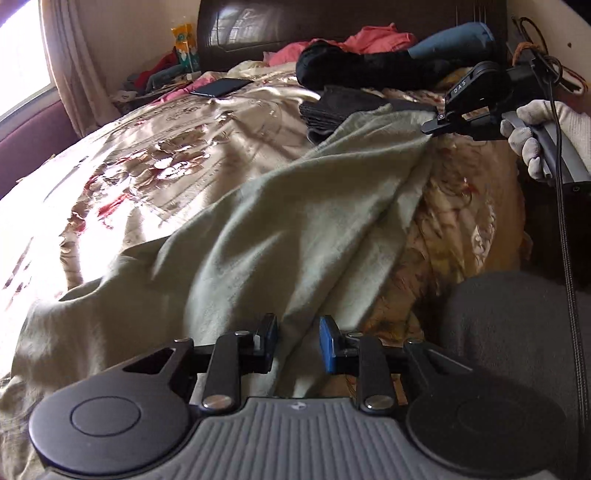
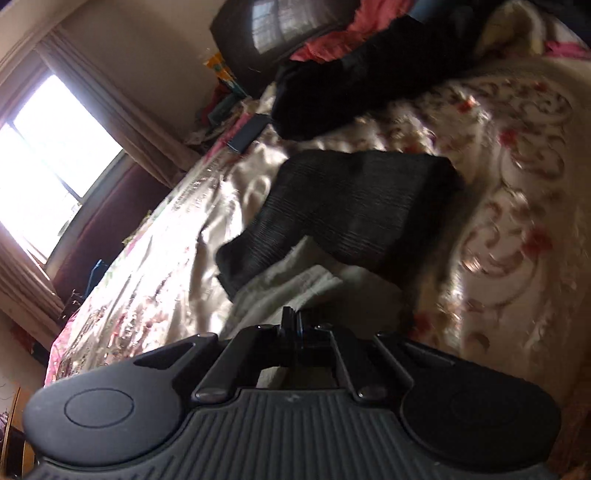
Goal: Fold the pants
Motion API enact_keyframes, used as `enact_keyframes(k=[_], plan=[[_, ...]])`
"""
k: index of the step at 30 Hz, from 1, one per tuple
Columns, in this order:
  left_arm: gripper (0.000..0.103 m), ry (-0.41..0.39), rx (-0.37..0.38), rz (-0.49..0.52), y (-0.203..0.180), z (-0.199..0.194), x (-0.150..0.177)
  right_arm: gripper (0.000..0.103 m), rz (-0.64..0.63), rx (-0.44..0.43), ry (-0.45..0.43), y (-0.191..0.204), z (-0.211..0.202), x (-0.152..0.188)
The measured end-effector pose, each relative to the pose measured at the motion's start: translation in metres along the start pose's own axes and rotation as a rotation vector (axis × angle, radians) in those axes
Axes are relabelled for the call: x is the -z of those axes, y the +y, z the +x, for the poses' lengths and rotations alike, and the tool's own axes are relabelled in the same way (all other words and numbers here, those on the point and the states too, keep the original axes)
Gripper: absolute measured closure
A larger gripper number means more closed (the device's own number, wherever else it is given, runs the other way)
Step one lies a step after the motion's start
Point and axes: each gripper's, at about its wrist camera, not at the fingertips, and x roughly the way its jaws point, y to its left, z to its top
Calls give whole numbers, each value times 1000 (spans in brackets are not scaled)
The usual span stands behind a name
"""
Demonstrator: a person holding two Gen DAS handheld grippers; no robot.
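Left wrist view, garment: the pale sage-green soft-knit pants lie across the shiny floral satin bedspread, running from 7 o'clock up to 2 o'clock, creased and not yet folded.
Left wrist view, left gripper: the left gripper sits at 6 o'clock with its jaws narrowly parted; a ridge of the pants cloth runs between the blue pads, but neither pad clearly presses it. Probable reason: positioned to take the near end of the garment.
Left wrist view, right gripper: the right gripper at 2 o'clock, carried by a white-gloved hand, pinches the far edge of the pants and raises it, so the cloth hangs in a taut slope. Probable reason: lifting one end lets the fabric be drawn over itself.
Left wrist view, surroundings: a folded black ribbed garment lies just beyond the raised edge; a black fleece garment and a dark flat phone lie nearer the dark wooden headboard at 12 o'clock.
Right wrist view, right gripper: the right gripper at 6 o'clock has its jaws closed together on pale pants cloth, which bunches directly ahead of the tips.
Right wrist view, surroundings: the folded black ribbed garment lies at centre, touching the pants edge; the picture is motion-blurred.
Judgement: fold at an early stage; the left end needs securing first.
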Motion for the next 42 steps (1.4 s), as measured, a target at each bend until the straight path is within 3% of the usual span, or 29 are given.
enact_keyframes(k=[4, 9, 15, 19, 23, 25, 26, 29, 32, 33, 36, 42], plan=[[64, 17, 2, 26, -6, 3, -3, 95, 87, -114, 3, -15, 4, 6], [64, 24, 5, 37, -9, 7, -10, 95, 102, -154, -13, -16, 17, -5], [63, -23, -17, 40, -5, -5, -19, 100, -42, -223, -70, 33, -3, -31], [63, -78, -41, 15, 2, -18, -26, 100, -59, -458, -122, 88, -22, -61], [61, -132, -66, -20, 9, -30, -33, 100, -165, -661, -170, 144, -43, -73], [59, -131, -64, -30, 10, -29, -32, 100, -208, -640, -167, 148, -45, -68], [59, -123, -53, -28, 9, -26, -28, 100, -210, -586, -158, 140, -42, -64], [59, -76, -27, -7, 1, -14, -16, 100, -91, -382, -84, 80, -22, -48], [59, -17, 12, 8, -9, 1, -6, 100, -12, -122, -36, 17, 1, -30], [59, -3, 17, 20, -14, 4, -4, 100, 19, -82, -23, 3, 6, -27], [59, 2, 15, 43, -19, 6, -5, 100, 63, -52, -19, -21, 5, -18], [58, 7, 12, 63, -20, 6, -15, 100, 33, -165, -68, 2, -14, -33]])
